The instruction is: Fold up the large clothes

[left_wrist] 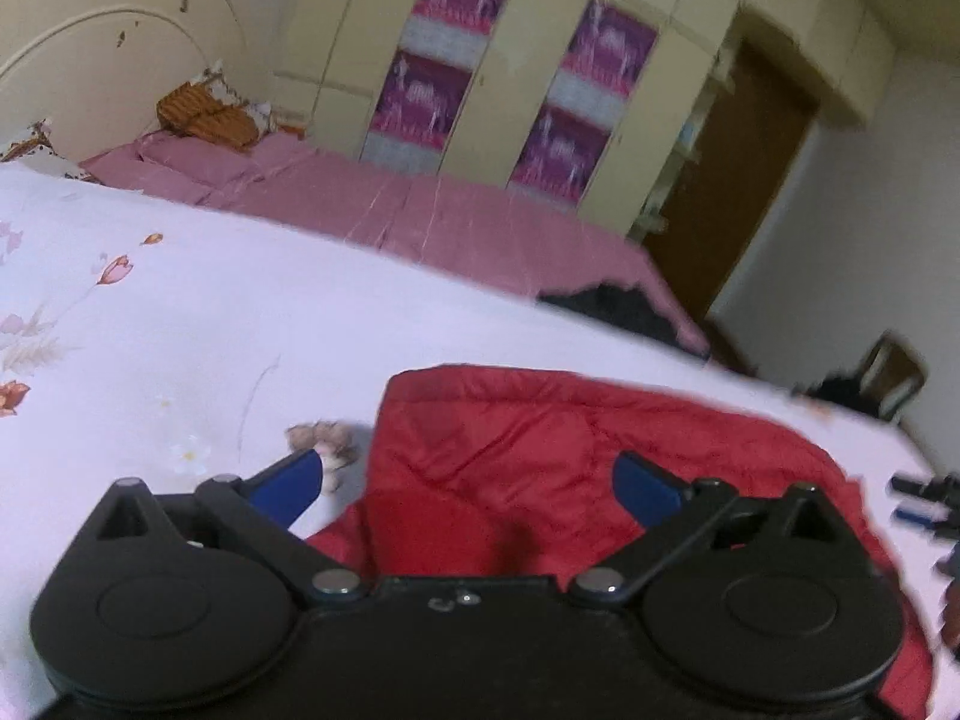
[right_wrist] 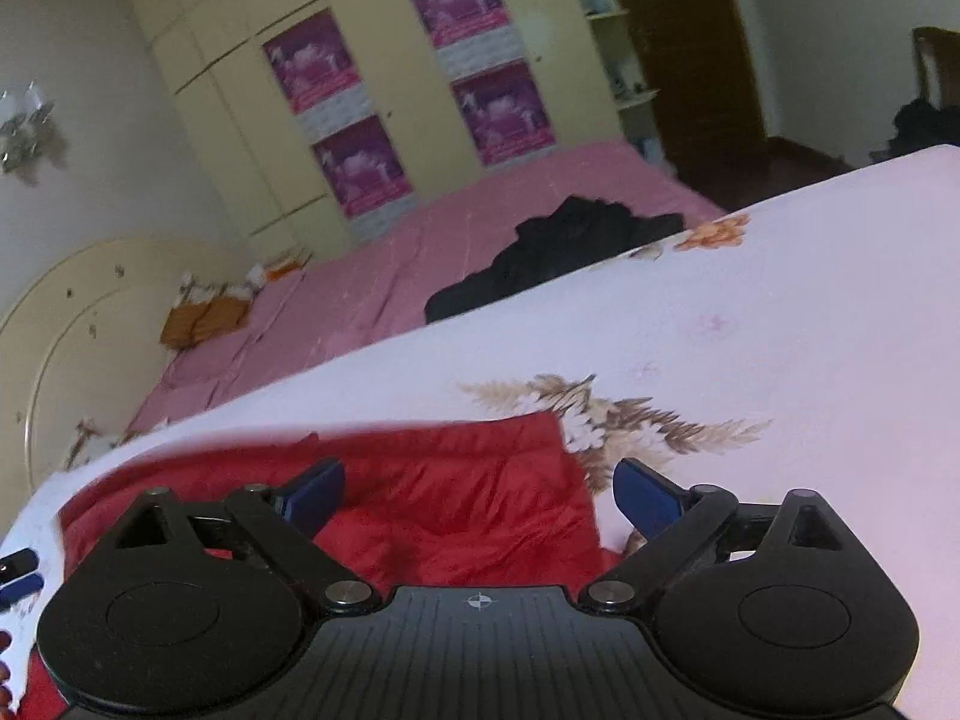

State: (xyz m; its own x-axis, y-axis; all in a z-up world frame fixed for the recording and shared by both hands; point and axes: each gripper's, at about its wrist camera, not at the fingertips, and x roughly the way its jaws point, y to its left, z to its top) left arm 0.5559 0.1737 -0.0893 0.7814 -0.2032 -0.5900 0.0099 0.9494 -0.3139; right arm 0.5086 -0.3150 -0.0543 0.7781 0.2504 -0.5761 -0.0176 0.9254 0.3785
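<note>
A red quilted jacket lies on a white flowered sheet. My left gripper is open just above its left edge, its blue fingers holding nothing. In the right wrist view the same red jacket lies under my right gripper, which is open and empty over the jacket's right edge. The right gripper's tips show at the left wrist view's right edge, and the left gripper's tips at the right wrist view's left edge.
A pink bedspread covers the bed beyond the white sheet. A black garment lies on the pink bedspread. A cream headboard, orange cushions, a wardrobe with purple posters and a brown door stand behind.
</note>
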